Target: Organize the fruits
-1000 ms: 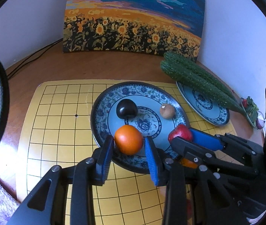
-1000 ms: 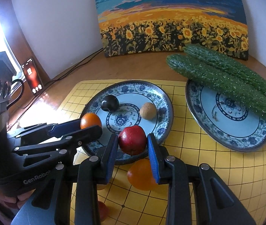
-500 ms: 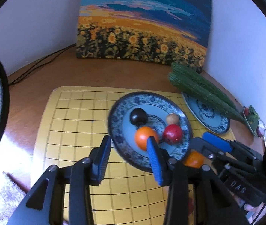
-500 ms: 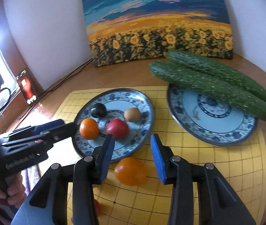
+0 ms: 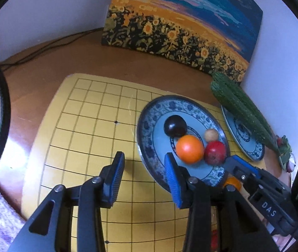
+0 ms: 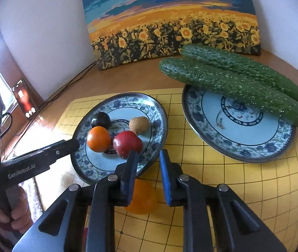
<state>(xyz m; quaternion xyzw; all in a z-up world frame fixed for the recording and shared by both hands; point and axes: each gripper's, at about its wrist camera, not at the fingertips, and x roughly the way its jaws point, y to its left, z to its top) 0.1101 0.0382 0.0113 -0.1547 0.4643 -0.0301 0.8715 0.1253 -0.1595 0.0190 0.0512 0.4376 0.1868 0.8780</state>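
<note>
On a yellow grid-lined mat (image 6: 254, 178) laid over a brown wooden table (image 6: 128, 79), two blue-and-white patterned porcelain plates are seen side by side in the right wrist view. Four round fruits are gathered on the left-hand plate (image 6: 128, 97): a dark, almost black plum-like fruit (image 6: 100, 120) at 10 o'clock, a small tan ball-shaped fruit (image 6: 139, 124) at 2 o'clock, a glossy orange fruit (image 6: 98, 139) at 9 o'clock, and a red apple-like fruit (image 6: 127, 143) near the middle, touching the tan one. A second orange fruit (image 6: 143, 199) lies on the mat just off the plate's 6 o'clock rim, partly hidden under the right gripper (image 6: 148, 154). This gripper's blue-padded jaws are drawn close together and nothing is clamped between their tips; whether the fruit below is touched cannot be told. The left gripper (image 5: 144, 157) is held with its jaws released and apart over bare mat, at 9 o'clock of the fruit plate. Two long bumpy green cucumbers (image 6: 233, 82) are laid side by side across the 12 o'clock rim of the right-hand plate (image 6: 243, 130), their long axes running from 10 o'clock to 4 o'clock, with blunt ends pointed towards a sunflower-field painting (image 6: 170, 21) leaned against the white wall.
</note>
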